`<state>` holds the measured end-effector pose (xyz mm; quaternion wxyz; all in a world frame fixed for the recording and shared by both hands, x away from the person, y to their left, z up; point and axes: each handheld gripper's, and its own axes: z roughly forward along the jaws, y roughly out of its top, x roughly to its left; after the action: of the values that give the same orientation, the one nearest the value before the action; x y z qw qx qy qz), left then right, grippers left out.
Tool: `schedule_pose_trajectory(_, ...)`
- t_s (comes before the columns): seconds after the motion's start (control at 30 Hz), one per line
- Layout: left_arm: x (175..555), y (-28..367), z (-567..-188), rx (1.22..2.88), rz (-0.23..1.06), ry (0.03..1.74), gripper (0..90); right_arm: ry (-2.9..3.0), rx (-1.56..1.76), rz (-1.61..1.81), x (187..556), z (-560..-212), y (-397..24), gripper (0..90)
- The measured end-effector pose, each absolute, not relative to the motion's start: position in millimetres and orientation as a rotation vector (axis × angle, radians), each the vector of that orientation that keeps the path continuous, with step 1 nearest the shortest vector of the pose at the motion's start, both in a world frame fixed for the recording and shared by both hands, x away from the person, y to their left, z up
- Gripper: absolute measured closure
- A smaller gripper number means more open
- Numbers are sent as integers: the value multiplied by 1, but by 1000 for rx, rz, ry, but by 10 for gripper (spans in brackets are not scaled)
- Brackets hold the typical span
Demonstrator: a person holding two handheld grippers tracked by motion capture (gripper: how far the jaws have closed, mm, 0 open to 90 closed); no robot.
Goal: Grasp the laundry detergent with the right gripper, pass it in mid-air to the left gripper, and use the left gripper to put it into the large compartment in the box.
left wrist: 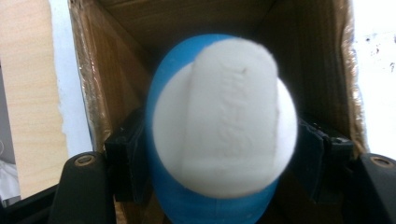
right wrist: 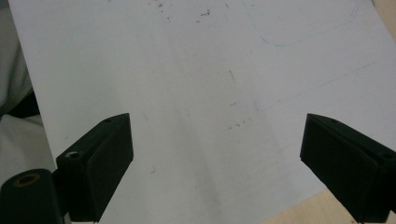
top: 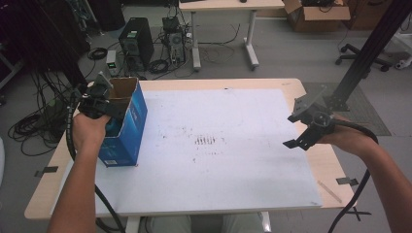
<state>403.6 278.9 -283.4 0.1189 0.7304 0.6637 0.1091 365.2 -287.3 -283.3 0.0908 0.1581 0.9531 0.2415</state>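
Left gripper view: a blue and white bottle (left wrist: pixel 219 126), likely light, rigid and slick, best taken across its round body, sits between the left gripper (left wrist: pixel 219 163)'s partly parted jaws inside the open blue box (top: pixel 124 124) at the worktop (top: pixel 233 121)'s left edge. Whether the pads press on it cannot be told. The right gripper (right wrist: pixel 215 163) hangs wide open and empty over the right edge.

A white sheet (top: pixel 233 160) covers the wooden table (top: pixel 325 165); beyond stand a computer tower (top: pixel 136 41) and cardboard box (top: pixel 316 14).
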Motion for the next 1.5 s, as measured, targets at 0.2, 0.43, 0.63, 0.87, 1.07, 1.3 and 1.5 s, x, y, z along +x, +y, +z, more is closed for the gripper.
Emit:
schedule_pose_trajectory(0.2, 402, 279, -275, 2134, 356, 1928, 254, 2832, 478, 720, 363, -282, -289, 93)
schedule_pose_trajectory(0.43, 397, 279, -260, 2128, 385, 1926, 220, 2828, 478, 737, 360, -278, -290, 94)
schedule_pose_trajectory(0.63, 391, 279, -249, 2120, 386, 1909, 196, 2825, 471, 737, 358, -276, -289, 94)
schedule_pose_trajectory(0.87, 385, 277, -232, 2123, 377, 1867, 149, 2816, 468, 743, 355, -271, -289, 93)
schedule_pose_trajectory(1.07, 378, 268, -219, 2148, 382, 1815, 114, 2811, 462, 745, 352, -268, -288, 93)
schedule_pose_trajectory(1.3, 372, 258, -205, 2168, 376, 1769, 102, 2804, 458, 749, 347, -264, -288, 93)
schedule_pose_trajectory(1.5, 369, 242, -194, 2204, 391, 1712, 90, 2801, 453, 755, 344, -261, -288, 91)
